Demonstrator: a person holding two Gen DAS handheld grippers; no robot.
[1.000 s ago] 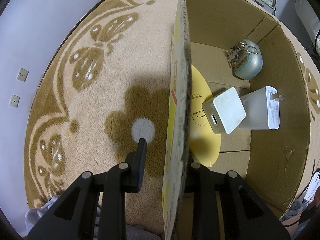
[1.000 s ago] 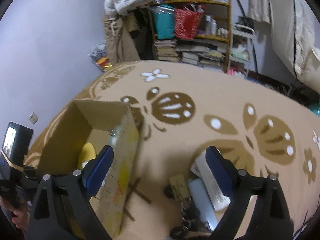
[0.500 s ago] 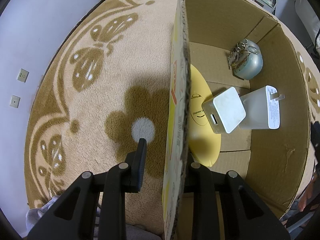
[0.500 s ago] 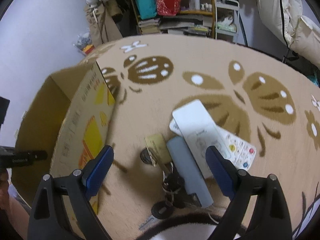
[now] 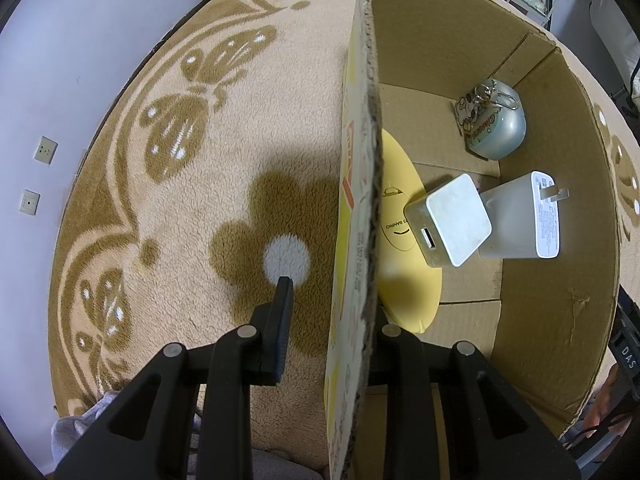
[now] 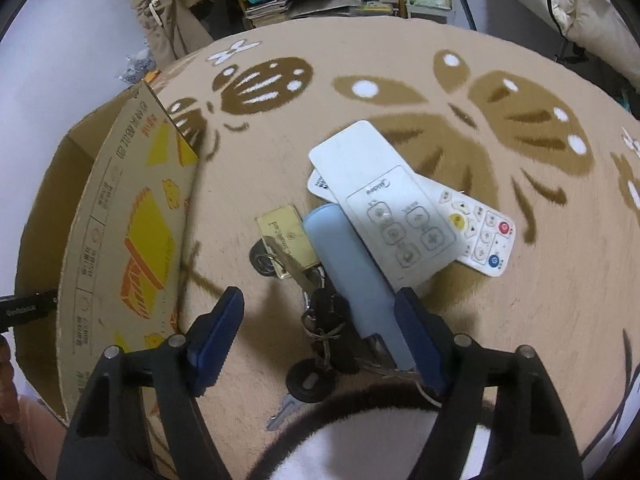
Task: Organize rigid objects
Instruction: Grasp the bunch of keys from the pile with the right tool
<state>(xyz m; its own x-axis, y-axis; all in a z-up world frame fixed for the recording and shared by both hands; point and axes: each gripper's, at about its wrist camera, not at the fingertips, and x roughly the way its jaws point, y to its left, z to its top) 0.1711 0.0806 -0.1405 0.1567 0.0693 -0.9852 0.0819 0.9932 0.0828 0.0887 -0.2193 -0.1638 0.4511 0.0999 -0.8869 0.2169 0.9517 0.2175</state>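
L tool (image 5: 326, 300) straddles the near wall of the cardboard box (image 5: 560, 308), one finger outside, one inside; can't tell if it's actually pinching. Inside: two white chargers (image 5: 458, 220), a yellow disc (image 5: 404, 240) & a pale-blue case (image 5: 498, 130). R tool (image 6: 320, 316) is spread wide over the blue case (image 6: 356, 280), keys (image 6: 316, 320) & two remotes (image 6: 384, 200) on the rug (image 6: 400, 80).

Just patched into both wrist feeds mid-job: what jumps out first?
The cardboard box dominates the left view: its wall runs between the left gripper fingers, with two white chargers, a yellow disc and a pale blue pouch inside. In the right view, the open right gripper hovers over a pile on the rug: two white remotes, a light blue case, keys.
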